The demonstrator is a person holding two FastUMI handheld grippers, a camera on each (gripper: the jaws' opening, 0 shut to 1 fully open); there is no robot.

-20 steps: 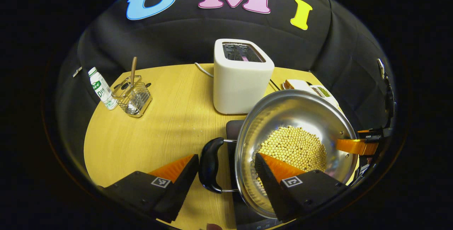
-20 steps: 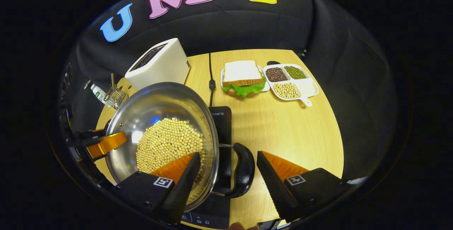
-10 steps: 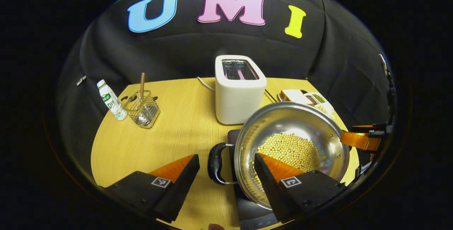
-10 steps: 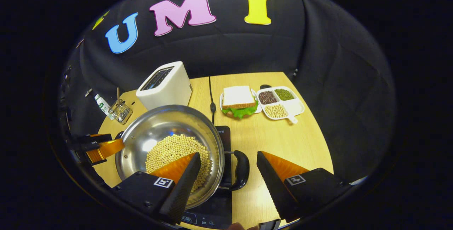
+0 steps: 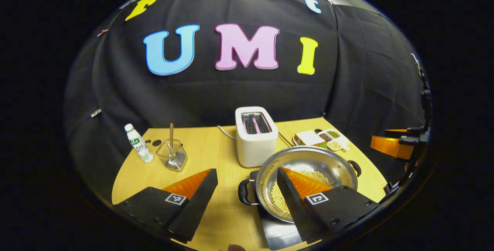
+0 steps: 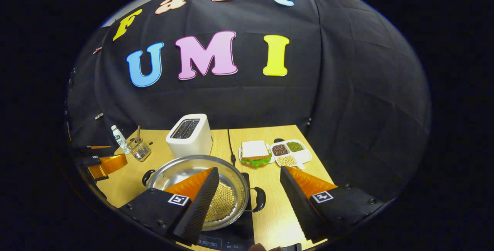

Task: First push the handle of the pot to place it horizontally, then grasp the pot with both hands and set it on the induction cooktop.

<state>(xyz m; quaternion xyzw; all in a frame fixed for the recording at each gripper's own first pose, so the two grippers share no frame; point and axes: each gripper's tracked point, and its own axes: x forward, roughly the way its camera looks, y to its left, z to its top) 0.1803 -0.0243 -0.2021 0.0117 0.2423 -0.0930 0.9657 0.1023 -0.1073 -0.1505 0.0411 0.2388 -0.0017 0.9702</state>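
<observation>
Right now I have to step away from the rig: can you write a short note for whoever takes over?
Left hand-held gripper: open, holding nothing, raised above the table.
Right hand-held gripper: open, holding nothing, also raised.
The pot, with beans inside, sits on the induction cooktop near the front of the table, in front of the toaster. Both of its side handles lie out flat.
Done: handle pushed horizontal, pot set on the cooktop, both grippers clear of it.
Left: nothing for the task that I can see. Just check that the pot sits squarely on the cooktop.
</observation>
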